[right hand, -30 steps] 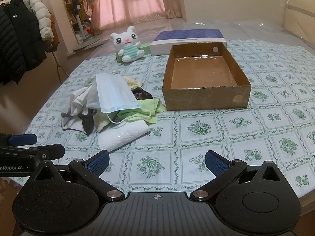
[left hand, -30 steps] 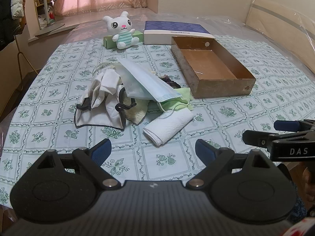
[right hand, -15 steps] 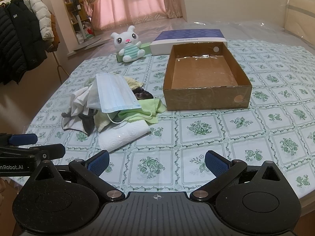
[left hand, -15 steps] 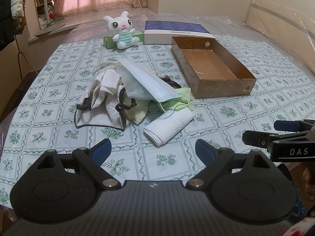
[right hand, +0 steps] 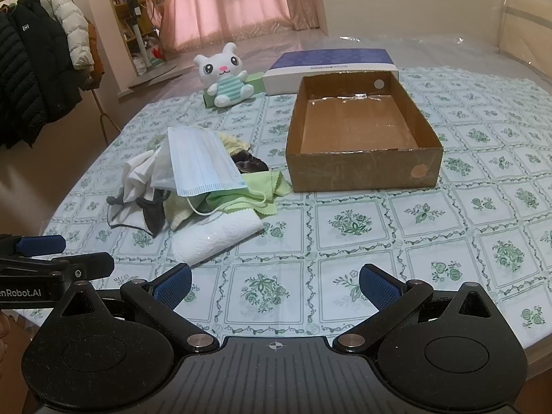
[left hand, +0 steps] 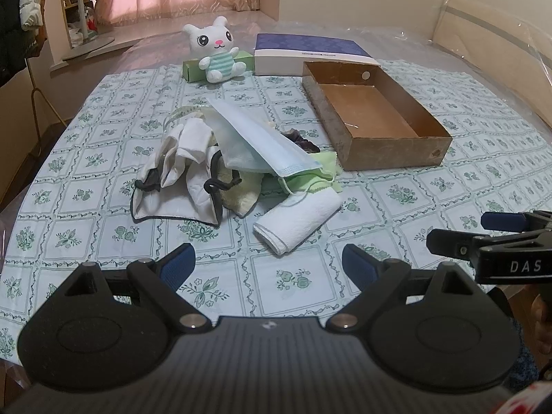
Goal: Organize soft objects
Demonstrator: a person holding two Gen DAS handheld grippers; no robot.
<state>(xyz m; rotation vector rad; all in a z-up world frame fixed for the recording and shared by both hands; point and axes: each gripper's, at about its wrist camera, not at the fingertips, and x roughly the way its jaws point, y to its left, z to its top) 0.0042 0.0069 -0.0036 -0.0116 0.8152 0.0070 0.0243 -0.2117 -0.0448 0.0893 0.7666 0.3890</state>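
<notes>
2 grippers hang low over the near edge of the table (right hand: 465, 207), both spread wide with nothing between their blue pads – the left gripper (left hand: 268, 265) faces the pile, the right gripper (right hand: 275, 284) sits just beside it, pointed at bare tablecloth in front of the box (right hand: 365, 172). The pile lies left of the box, close to it: a blue mask (left hand: 262, 145) tilted on top, white gloves (left hand: 186, 158) with dark trim to its left, a green cloth (left hand: 310, 179) underneath, a folded white towel (left hand: 300, 220) nearest the grippers – all touching. The cardboard box is open and empty. Behind it, a plush (left hand: 215, 48) leans against a green carton (left hand: 193, 69), beside a flat blue-topped box (left hand: 310, 51)
</notes>
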